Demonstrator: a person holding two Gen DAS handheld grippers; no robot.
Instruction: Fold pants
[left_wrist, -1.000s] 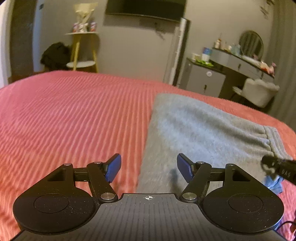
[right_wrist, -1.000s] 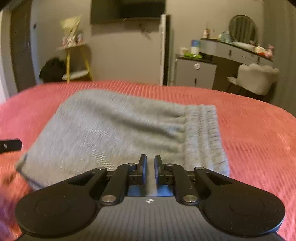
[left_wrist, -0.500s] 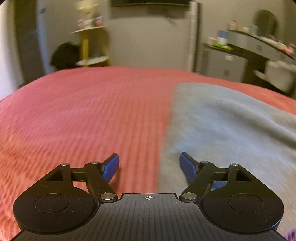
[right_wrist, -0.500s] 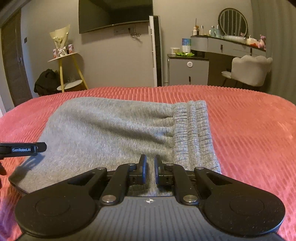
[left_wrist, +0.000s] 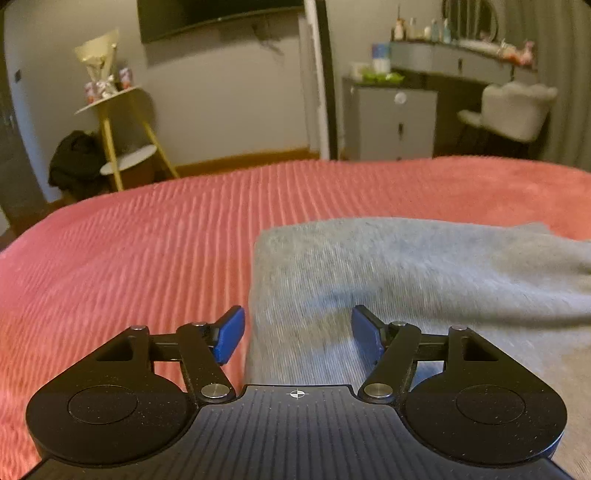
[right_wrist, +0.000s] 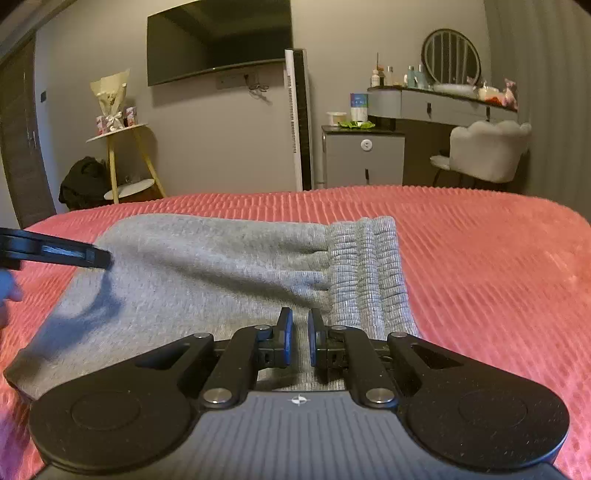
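Both grippers are working the grey pants (right_wrist: 207, 273): left gripper (left_wrist: 297, 334), fingers apart, has swung back over the folded edge. I'm keeping right gripper (right_wrist: 299, 341) nearly together, apparently clamping fabric beside the waistband (right_wrist: 369, 273); another fold looks imminent.

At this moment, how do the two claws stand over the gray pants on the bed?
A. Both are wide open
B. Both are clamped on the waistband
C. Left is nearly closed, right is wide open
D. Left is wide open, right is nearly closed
D: the left claw has its blue pads spread far apart over the gray pants, while the right claw shows only a narrow gap.
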